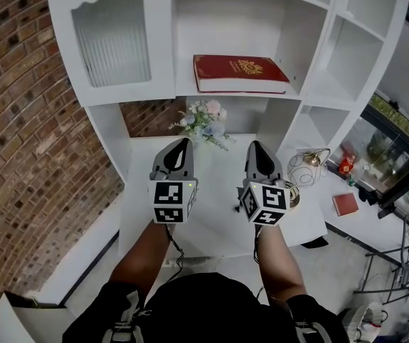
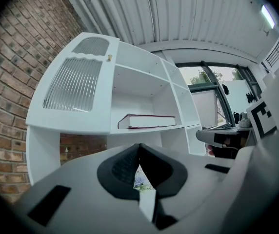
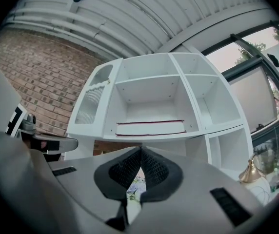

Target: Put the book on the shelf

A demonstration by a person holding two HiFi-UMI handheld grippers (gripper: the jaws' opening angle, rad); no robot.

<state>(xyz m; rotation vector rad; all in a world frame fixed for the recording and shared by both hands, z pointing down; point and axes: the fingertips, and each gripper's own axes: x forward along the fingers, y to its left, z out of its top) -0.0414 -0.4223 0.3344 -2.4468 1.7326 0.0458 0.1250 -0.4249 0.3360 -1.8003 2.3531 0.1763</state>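
Observation:
A red book [image 1: 239, 73] with gold print lies flat in the middle compartment of the white shelf unit [image 1: 126, 113]. It also shows as a flat book [image 2: 147, 121] in the left gripper view and as a white-edged book [image 3: 150, 127] in the right gripper view. My left gripper [image 1: 184, 143] and right gripper [image 1: 255, 146] hang side by side over the white table [image 1: 212, 227], below and in front of the book. Both are shut with nothing between their jaws.
A small bunch of flowers [image 1: 205, 122] stands on the table under the shelf. A glass and brass lamp [image 1: 306, 168] sits at the table's right. A brick wall [image 1: 26, 141] runs along the left. A small red book [image 1: 345, 204] lies on a surface lower right.

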